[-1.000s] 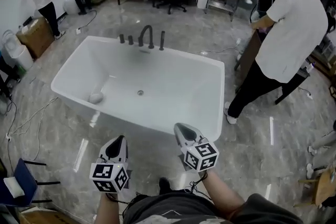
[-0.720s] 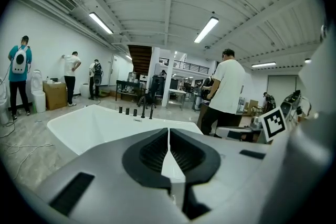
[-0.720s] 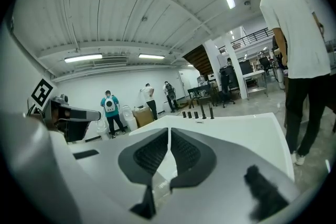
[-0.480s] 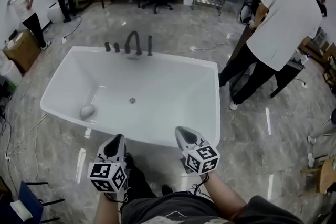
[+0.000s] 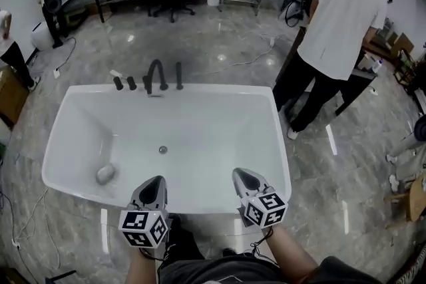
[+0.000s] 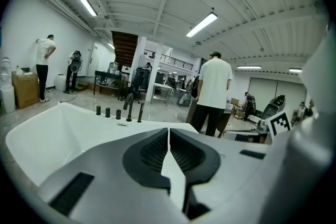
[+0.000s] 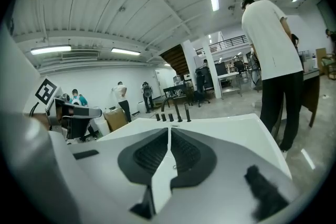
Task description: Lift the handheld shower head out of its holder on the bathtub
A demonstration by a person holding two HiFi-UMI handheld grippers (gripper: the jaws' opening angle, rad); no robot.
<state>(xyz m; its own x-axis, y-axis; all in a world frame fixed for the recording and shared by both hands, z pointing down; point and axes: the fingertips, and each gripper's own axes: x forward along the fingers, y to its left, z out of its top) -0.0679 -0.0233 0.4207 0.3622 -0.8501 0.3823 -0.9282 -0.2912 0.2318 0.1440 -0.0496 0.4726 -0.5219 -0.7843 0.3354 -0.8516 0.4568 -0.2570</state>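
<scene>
Forearms come in from the bottom edge, side by side, and I hold both grippers just over the near rim of the tub [image 5: 73, 136]. Both are aimed across it with a shallow downward tilt, marker cubes toward me. On the left gripper [image 5: 157, 181] the fingers are pressed together with nothing between them. The right gripper [image 5: 239, 174] is the same, fingers closed and empty. The shower head [image 5: 178, 75] stands upright in its holder on the far rim, just right of the curved faucet [image 5: 156, 73] and well apart from both grippers. A person [image 5: 333, 30] in a white shirt stands near the tub's far right corner.
</scene>
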